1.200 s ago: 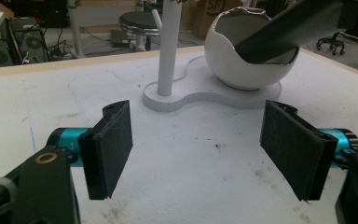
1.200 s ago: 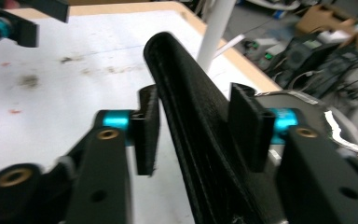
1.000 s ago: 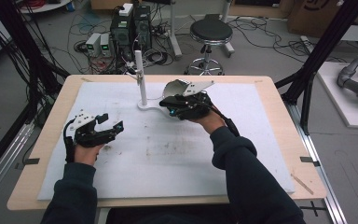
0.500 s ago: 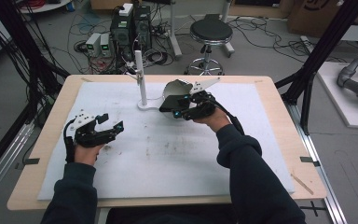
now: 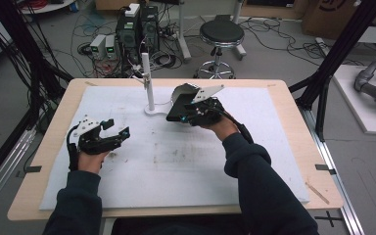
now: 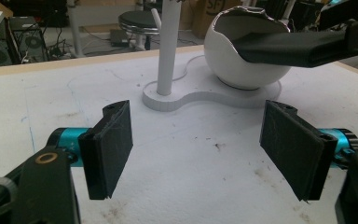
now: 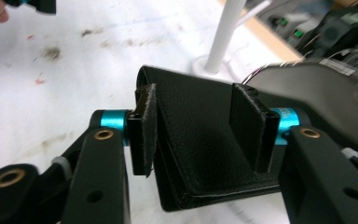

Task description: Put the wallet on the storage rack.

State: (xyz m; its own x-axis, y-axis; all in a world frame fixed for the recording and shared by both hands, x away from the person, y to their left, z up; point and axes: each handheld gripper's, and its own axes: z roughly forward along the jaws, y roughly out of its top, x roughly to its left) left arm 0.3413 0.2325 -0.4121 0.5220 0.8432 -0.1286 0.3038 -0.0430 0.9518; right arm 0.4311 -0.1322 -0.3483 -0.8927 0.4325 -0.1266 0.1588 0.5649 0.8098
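Count from my remote station: two grippers, left gripper [image 5: 111,137] and right gripper [image 5: 188,113]. One black wallet [image 7: 205,140]. One white round bowl [image 6: 247,60]. One white post stand [image 5: 149,90]. One white mat [image 5: 176,161] on one table [image 5: 298,132]. Behind the table: one stool [image 5: 220,34].

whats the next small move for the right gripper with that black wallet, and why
Probably ease the black wallet out of the white bowl. The right gripper, jaws just closing, has it between its pads, one end in the bowl's opening. The left gripper waits open over the table.
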